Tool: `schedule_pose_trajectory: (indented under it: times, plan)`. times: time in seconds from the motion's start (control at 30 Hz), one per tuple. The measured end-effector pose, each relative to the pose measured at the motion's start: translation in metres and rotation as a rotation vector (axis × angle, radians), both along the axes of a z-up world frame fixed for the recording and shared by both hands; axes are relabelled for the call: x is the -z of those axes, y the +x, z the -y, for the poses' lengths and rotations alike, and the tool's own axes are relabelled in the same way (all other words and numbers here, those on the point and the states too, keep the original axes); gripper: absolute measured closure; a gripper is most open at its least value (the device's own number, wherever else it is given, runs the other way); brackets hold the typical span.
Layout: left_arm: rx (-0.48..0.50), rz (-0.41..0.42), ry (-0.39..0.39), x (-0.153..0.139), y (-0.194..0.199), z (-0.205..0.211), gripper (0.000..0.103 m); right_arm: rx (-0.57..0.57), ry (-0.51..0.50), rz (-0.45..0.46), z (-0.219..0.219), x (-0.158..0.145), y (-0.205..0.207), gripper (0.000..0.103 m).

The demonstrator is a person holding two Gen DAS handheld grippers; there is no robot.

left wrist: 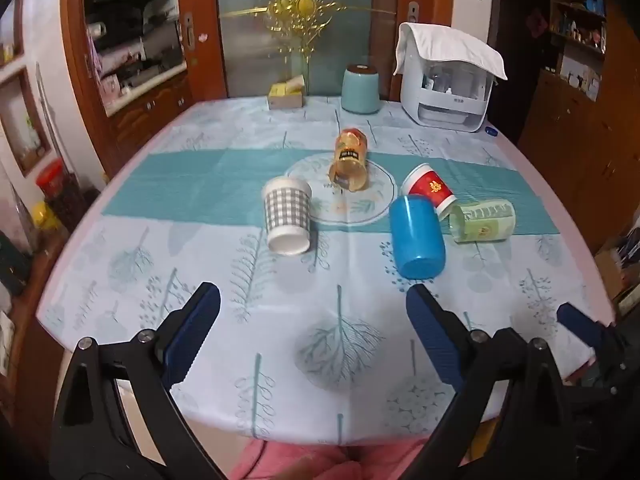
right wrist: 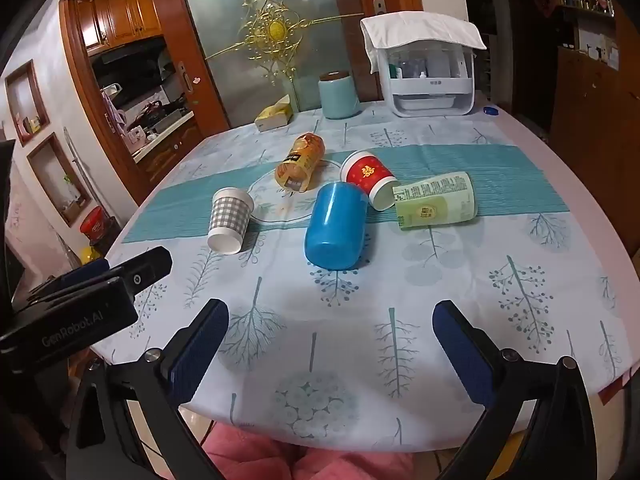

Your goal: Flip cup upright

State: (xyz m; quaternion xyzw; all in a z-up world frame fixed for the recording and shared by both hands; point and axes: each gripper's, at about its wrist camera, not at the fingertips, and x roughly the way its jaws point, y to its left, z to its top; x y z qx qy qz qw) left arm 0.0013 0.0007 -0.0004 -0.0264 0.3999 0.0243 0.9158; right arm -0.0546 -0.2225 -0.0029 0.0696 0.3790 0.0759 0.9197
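Dining room with wood cabinets, table [left wrist: 120,280] under a tree-print cloth. Nothing done so far, by the look of it: five cups ahead of both tools, all on their sides, none upright.

Left gripper [left wrist: 312,300] spread wide, holding nothing, hanging over the near edge. Right gripper [right wrist: 330,316] same deal, wide and empty.

Straight ahead of the right one: blue cup [right wrist: 334,232], nearest of the lot. Ahead-left: grey check cup [right wrist: 230,220]. Further out: amber cup [right wrist: 300,162], red cup [right wrist: 368,182] and green cup [right wrist: 436,200], red one touching or nearly touching blue and green.

Probably blue or check first. Whole job left: reach, grab, tip up, set down.
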Motion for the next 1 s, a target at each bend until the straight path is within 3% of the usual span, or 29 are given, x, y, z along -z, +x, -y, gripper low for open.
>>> schedule_pose_trajectory:
  times: [0.3, 1.0]
  plan:
    - [0.013, 0.069, 0.028, -0.013, -0.013, 0.009, 0.01, -0.018, 0.003, 0.019, -0.005, -0.001, 0.005, 0.0]
    - [0.033, 0.049, -0.023, -0.013, -0.009, 0.011, 0.009, -0.033, -0.001, 0.04, 0.0, -0.01, 0.003, 0.0]
